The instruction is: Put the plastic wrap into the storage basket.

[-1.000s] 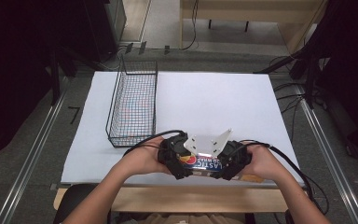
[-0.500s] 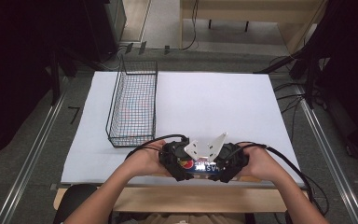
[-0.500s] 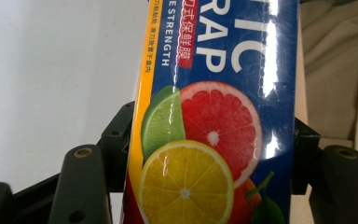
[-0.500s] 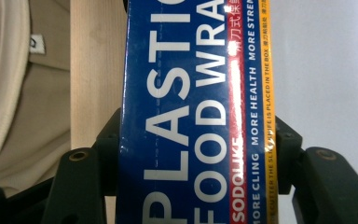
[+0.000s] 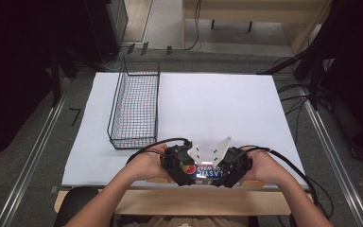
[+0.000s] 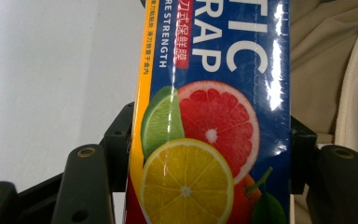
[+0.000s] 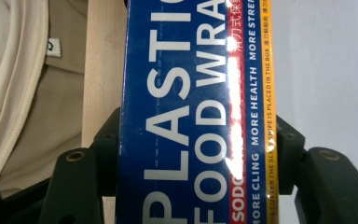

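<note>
Closing in, our left gripper (image 5: 182, 165) now clamps the food wrap box (image 5: 207, 171).
Our right gripper (image 5: 234, 168) clamps its other end; the wire basket (image 5: 134, 106) stands far left, nothing between.

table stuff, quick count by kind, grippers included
plastic food wrap box: 1
wire basket: 1
white table sheet: 1
grippers: 2, left gripper and right gripper, each shut on an end of the box
total: 5
</note>
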Demonstrator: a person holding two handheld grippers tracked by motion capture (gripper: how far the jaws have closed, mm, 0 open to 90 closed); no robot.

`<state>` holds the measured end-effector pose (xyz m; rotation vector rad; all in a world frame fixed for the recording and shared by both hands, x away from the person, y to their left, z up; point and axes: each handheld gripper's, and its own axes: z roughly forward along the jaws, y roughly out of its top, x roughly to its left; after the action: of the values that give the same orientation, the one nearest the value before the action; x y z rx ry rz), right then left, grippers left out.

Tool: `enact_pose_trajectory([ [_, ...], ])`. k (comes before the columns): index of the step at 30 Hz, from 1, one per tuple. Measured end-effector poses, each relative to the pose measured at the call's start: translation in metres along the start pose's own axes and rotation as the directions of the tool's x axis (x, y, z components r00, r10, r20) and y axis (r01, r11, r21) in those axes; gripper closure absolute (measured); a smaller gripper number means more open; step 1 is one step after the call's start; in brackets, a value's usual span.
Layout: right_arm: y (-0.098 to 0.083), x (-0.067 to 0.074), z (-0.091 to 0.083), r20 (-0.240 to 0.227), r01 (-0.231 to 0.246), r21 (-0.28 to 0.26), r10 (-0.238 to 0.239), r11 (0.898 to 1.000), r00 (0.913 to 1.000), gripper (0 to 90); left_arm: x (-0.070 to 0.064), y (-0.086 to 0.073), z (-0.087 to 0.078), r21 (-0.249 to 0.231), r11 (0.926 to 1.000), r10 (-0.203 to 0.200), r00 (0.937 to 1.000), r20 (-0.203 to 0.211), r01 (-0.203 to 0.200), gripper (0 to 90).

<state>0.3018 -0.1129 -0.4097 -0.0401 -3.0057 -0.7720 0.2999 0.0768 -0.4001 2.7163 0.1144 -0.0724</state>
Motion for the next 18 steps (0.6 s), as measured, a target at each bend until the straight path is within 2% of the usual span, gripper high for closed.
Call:
enact_pose_trajectory([
  [1,0.0,0.001,0.0,-0.004,-0.014,-0.002,0.014,1.0,0.9999,39.3,0.0,0.0,0.0,0.003,1.0,0.002,1.0,-0.001,-0.002,39.3],
  [4,-0.001,-0.001,0.0,0.001,0.001,-0.01,-0.001,1.0,1.0,38.8,0.001,0.0,-0.001,0.001,0.9997,-0.026,0.9996,0.014,0.026,39.4],
  [5,-0.001,-0.001,0.0,0.001,-0.002,-0.02,0.002,1.0,1.0,38.7,0.0,0.0,-0.002,0.002,0.9997,-0.023,0.9997,0.011,0.023,39.4],
  [6,-0.002,-0.001,-0.001,-0.008,-0.02,-0.015,0.02,1.0,0.9998,38.1,0.001,-0.001,-0.002,0.007,0.9996,-0.027,0.9996,0.011,0.027,39.4],
  [7,-0.003,-0.003,-0.002,-0.006,-0.01,-0.038,0.01,0.999,0.9999,38.0,0.001,-0.001,-0.002,0.005,0.9996,-0.027,0.9996,0.006,0.027,39.4],
  [9,-0.005,-0.003,-0.005,-0.009,-0.03,-0.057,0.03,0.998,0.9995,37.6,0.001,-0.002,-0.004,0.004,0.9994,-0.033,0.9994,0.007,0.033,39.3],
  [12,-0.009,-0.005,-0.009,-0.002,-0.026,-0.094,0.026,0.995,0.9996,36.1,0.001,-0.002,-0.005,0.003,0.999,-0.044,0.999,0.008,0.044,39.4],
  [13,-0.01,-0.005,-0.01,0.004,-0.023,-0.105,0.023,0.994,0.9997,33.1,0.001,-0.003,-0.006,0.01,0.9989,-0.046,0.9989,0.005,0.046,39.4],
  [15,-0.013,-0.003,-0.013,0.062,0.003,-0.11,0.004,0.994,0.9981,27.6,0.001,-0.004,-0.006,0.014,0.9987,-0.048,0.9988,0.003,0.048,39.4],
  [18,-0.018,-0.001,-0.016,0.089,0.016,-0.108,-0.006,0.994,0.996,26.7,0.002,-0.007,-0.008,0.017,0.9979,-0.063,0.998,0.006,0.062,39.3],
])
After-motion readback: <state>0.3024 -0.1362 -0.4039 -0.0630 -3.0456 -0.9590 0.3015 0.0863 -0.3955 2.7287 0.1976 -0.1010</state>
